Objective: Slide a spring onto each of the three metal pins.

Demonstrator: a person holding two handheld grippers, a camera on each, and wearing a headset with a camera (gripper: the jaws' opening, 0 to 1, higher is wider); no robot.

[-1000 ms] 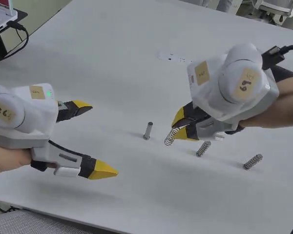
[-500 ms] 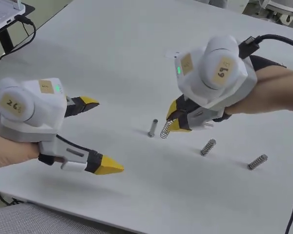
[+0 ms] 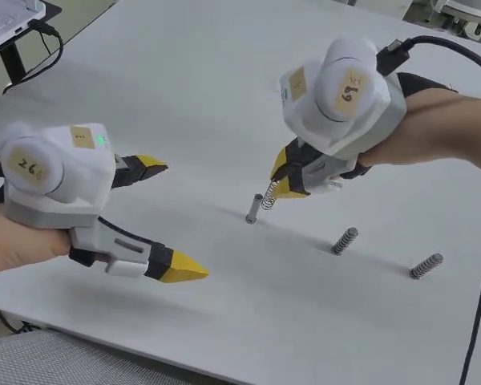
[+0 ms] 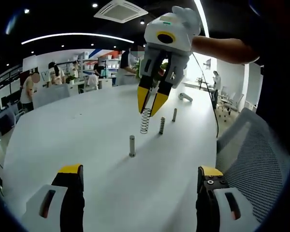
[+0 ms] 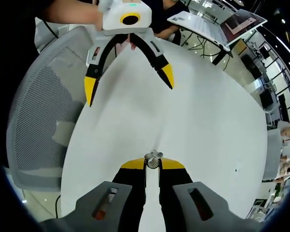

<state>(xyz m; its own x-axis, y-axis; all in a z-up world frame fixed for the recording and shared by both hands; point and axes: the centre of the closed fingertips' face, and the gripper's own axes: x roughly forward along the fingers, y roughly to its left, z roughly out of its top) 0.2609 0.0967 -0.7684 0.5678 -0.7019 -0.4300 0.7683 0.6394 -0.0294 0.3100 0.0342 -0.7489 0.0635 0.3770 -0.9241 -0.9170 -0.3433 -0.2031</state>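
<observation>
One short metal pin stands upright on the white table. My right gripper is shut on a spring, which hangs from its yellow tips just above and to the right of the pin's top, a little apart from it. Two more springs lie on the table to the right. My left gripper is wide open, holding nothing, left of the pin.
A laptop with a black cable sits on a stand beyond the table's far left corner. The table's front edge runs close below the left gripper. A grey mesh chair stands at that edge. People stand far behind.
The right gripper has carried the spring up and to the left, from beside the loose springs to just over the pin. The left gripper has stayed open and barely moved.
</observation>
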